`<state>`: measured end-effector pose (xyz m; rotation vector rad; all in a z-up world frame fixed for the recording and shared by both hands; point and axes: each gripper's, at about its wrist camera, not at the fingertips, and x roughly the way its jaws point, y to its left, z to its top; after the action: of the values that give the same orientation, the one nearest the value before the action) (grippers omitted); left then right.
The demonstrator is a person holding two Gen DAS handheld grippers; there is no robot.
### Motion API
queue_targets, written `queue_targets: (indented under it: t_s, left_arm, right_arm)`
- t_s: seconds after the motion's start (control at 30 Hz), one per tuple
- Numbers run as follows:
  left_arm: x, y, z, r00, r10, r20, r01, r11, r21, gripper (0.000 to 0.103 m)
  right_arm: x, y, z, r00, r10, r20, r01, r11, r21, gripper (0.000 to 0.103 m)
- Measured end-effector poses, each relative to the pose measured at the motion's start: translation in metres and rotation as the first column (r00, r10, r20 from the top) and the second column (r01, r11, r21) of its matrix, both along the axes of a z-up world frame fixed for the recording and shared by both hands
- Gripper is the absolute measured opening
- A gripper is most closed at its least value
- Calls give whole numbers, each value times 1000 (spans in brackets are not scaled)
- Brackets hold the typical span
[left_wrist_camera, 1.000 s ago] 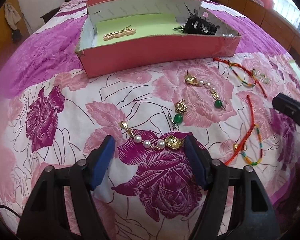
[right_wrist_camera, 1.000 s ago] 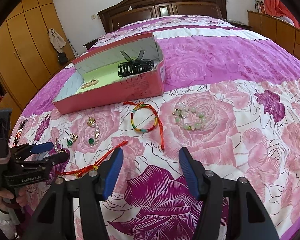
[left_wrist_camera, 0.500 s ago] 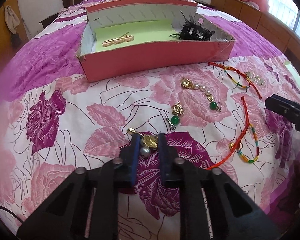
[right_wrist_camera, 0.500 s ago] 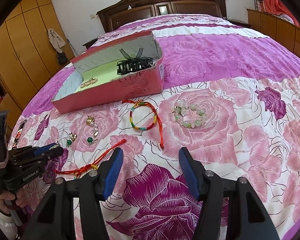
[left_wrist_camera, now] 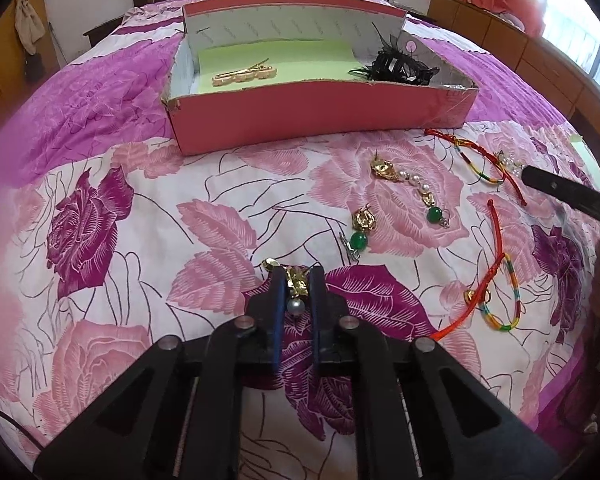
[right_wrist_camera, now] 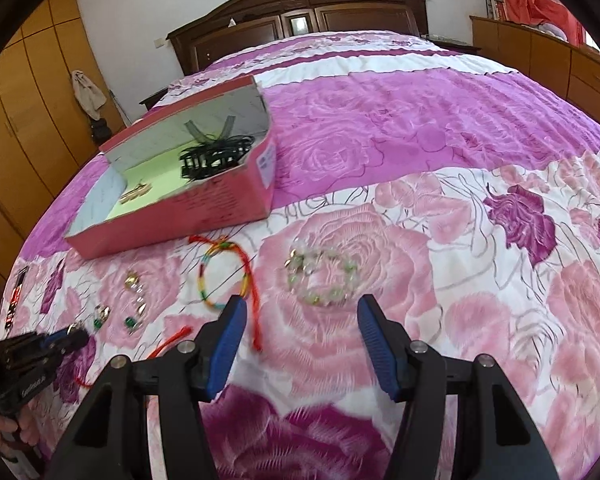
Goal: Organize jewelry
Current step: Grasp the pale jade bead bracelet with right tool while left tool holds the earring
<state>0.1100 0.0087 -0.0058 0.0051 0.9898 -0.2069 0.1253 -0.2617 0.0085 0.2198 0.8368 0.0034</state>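
Note:
My left gripper (left_wrist_camera: 296, 276) is shut on a gold-and-pearl earring (left_wrist_camera: 296, 286) lying on the floral bedspread (left_wrist_camera: 140, 240); gold leaf and a pearl show between the blue pads. Two more gold earrings with green beads (left_wrist_camera: 362, 228) (left_wrist_camera: 412, 190) lie just beyond it. A pink box (left_wrist_camera: 320, 116) at the back holds a gold hair clip (left_wrist_camera: 244, 74) and a black claw clip (left_wrist_camera: 396, 66). My right gripper (right_wrist_camera: 302, 312) stands open above the bedspread, just short of a pale bead bracelet (right_wrist_camera: 320, 276), with a rainbow cord bracelet (right_wrist_camera: 224, 276) to its left.
A red cord bracelet (left_wrist_camera: 496, 280) with a small bell lies right of the left gripper, and another red cord (left_wrist_camera: 476, 156) near the box. A wooden headboard (right_wrist_camera: 300, 16), wardrobes (right_wrist_camera: 28, 128) and a dresser (right_wrist_camera: 540, 48) surround the bed. A hand (right_wrist_camera: 4, 432) holds the left gripper's handle.
The left gripper's jaws closed from wide open onto the gold-and-pearl earring. The right gripper moved forward toward the pale bead bracelet, staying open.

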Motion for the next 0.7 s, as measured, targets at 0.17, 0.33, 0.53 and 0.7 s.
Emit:
queue_targets:
  t_s: [0.17, 0.33, 0.53, 0.7]
  left_arm:
    - [1, 0, -3, 1000, 0, -2, 0, 1000, 4, 3]
    - [1, 0, -3, 1000, 0, -1, 0, 1000, 3, 3]
    - [3, -1, -5, 1000, 1, 4, -1, 1000, 8, 3]
    - [1, 0, -2, 1000, 16, 14, -15, 1000, -8, 3]
  right_arm:
    - [22, 0, -11, 1000, -2, -25, 2, 1000, -18, 61]
    - [32, -3, -21, 999, -12, -38, 11, 1000, -8, 59]
    - [30, -9, -28, 999, -44, -18, 44, 999, -1, 44]
    - [22, -11, -28, 998, -65, 13, 65, 998, 4, 37]
